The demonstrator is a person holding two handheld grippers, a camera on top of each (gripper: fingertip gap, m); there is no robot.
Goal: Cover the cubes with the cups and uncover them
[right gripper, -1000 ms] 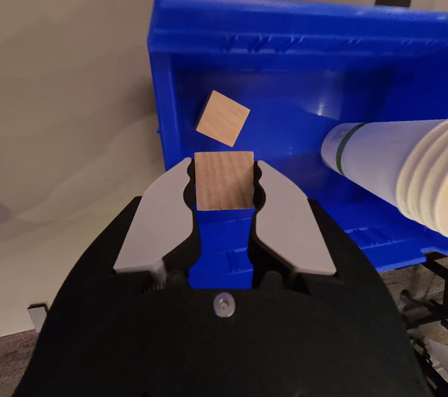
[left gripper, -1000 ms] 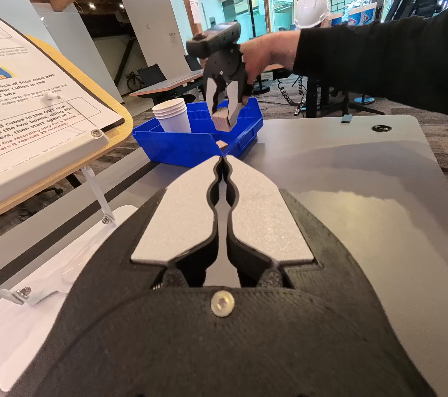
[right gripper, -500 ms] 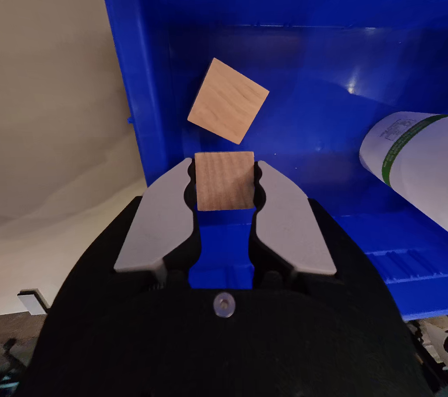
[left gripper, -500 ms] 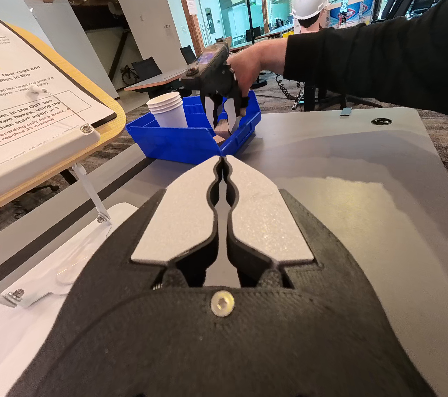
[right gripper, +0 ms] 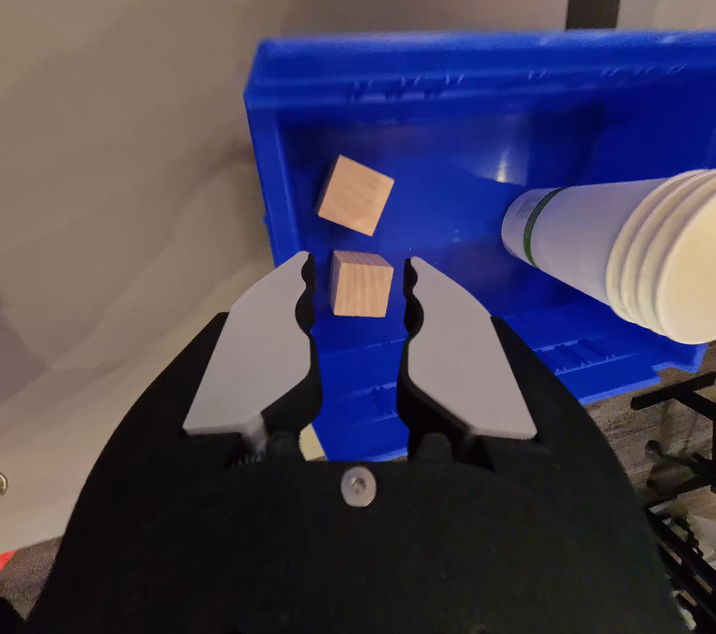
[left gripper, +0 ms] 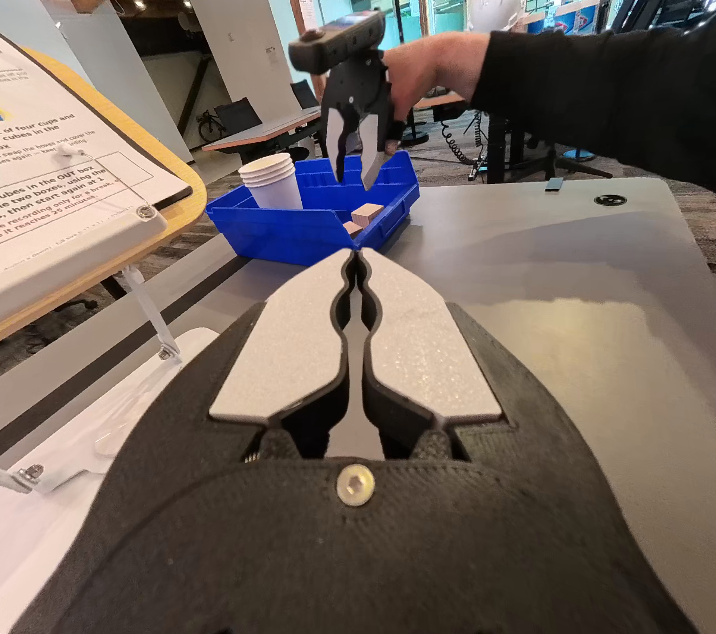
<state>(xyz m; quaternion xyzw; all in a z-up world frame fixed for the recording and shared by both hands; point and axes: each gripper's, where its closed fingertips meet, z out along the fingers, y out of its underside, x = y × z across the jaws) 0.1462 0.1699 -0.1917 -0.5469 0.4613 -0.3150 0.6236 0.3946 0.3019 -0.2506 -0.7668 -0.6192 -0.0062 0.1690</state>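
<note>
A blue bin stands at the table's far left; it also shows in the right wrist view. In it are a stack of white paper cups, also seen from above, and two wooden cubes. One cube lies below my open right gripper, the other cube just beyond it. In the left wrist view the cubes sit in the bin's right end, with the right gripper open above them. My left gripper is shut and empty over the table.
A grey table stretches right of the bin. A tilted instruction board on a stand with a white base is at the left. A person's hand and dark sleeve hold the right gripper. Office furniture stands beyond.
My right gripper lowered a cube into the bin, opened and let it go, then rose. The cube now lies beside the other one. My left gripper stayed shut and nearly still.
</note>
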